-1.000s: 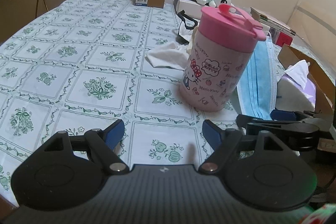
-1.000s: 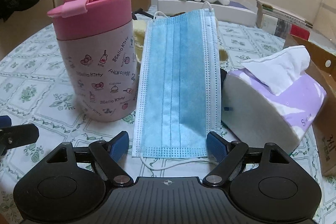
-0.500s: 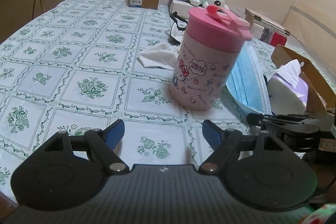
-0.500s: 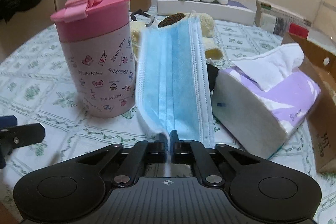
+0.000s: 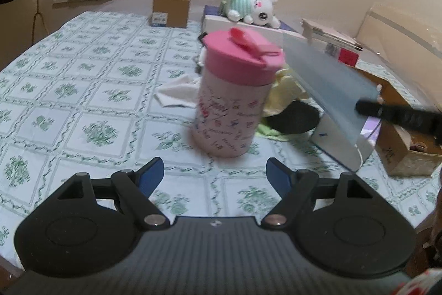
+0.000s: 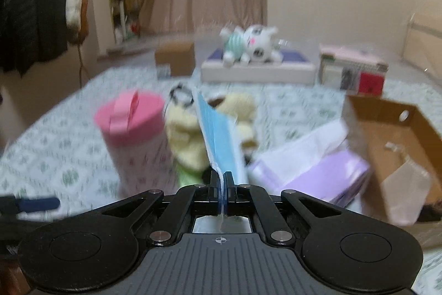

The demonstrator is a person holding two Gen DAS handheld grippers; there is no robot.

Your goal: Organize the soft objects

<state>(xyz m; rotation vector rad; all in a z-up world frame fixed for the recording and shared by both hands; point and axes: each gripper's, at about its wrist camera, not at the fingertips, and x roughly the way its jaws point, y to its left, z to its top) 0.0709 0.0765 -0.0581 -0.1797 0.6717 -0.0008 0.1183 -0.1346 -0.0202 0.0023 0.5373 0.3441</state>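
Observation:
My right gripper is shut on the near edge of a blue face mask, which hangs lifted above the table. In the left wrist view the same mask shows as a blurred sheet held up at the right by the right gripper's fingers. My left gripper is open over the tablecloth, with nothing between its fingers, just short of the pink lidded cup. A yellow plush lies behind the mask. A white bunny plush rests on a flat box at the back.
A purple tissue pack sits right of the mask, and an open cardboard box further right. A white cloth lies behind the cup. A small brown box and books stand at the back.
My right gripper closed on the mask's near edge and lifted it off the table, exposing the yellow plush. My left gripper drew back and rose a little, still open.

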